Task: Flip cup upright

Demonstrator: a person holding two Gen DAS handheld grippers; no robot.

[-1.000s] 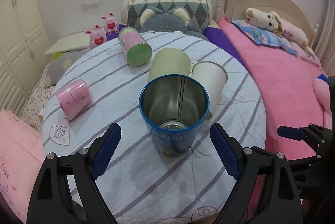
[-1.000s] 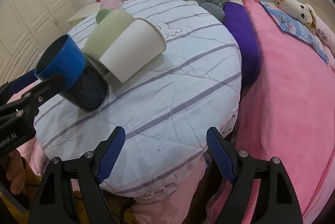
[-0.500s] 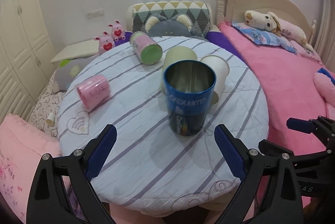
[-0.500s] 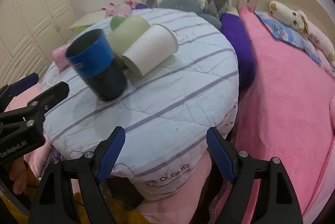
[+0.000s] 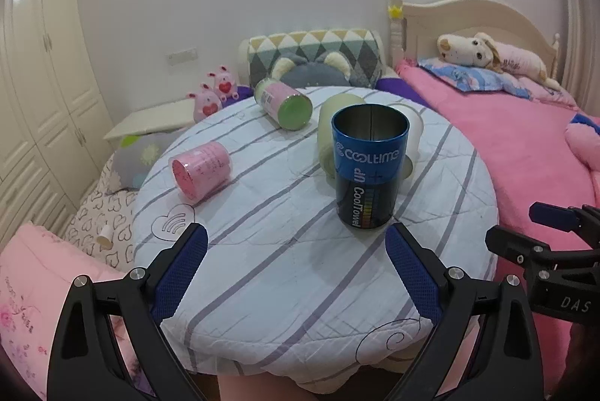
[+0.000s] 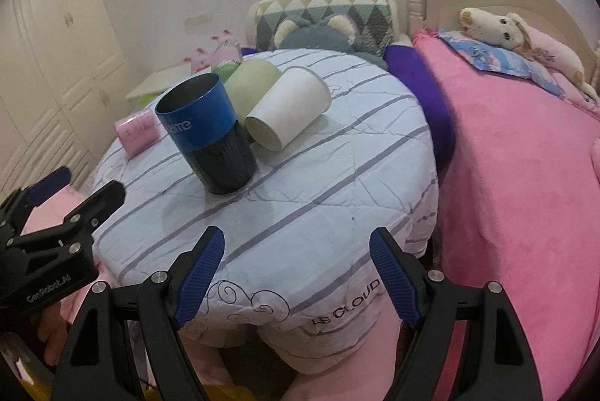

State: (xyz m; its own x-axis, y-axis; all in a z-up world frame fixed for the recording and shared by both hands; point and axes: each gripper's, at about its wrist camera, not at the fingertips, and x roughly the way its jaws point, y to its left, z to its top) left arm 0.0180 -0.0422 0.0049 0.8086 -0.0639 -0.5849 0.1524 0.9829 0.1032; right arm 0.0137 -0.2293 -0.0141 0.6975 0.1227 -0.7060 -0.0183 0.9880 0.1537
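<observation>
Left wrist view
My left tongs: spread wide, holding nothing, near table edge.
Blue cup: upright on the striped round table, mouth up, apart from my fingers.
Green cup, white cup: lying just behind it.
Pink can: on its side, left.

Right wrist view
My right tongs: spread, empty.
Blue cup: standing, beside lying white cup.

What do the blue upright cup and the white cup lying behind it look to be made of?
Blue cup: likely metal, since the inside is bare, shiny grey with a vertical seam; the outside is a glossy printed blue-and-black wrap. White cup: probably paper or matte plastic, since it is plain, dull and tapered; I cannot say which.
</observation>
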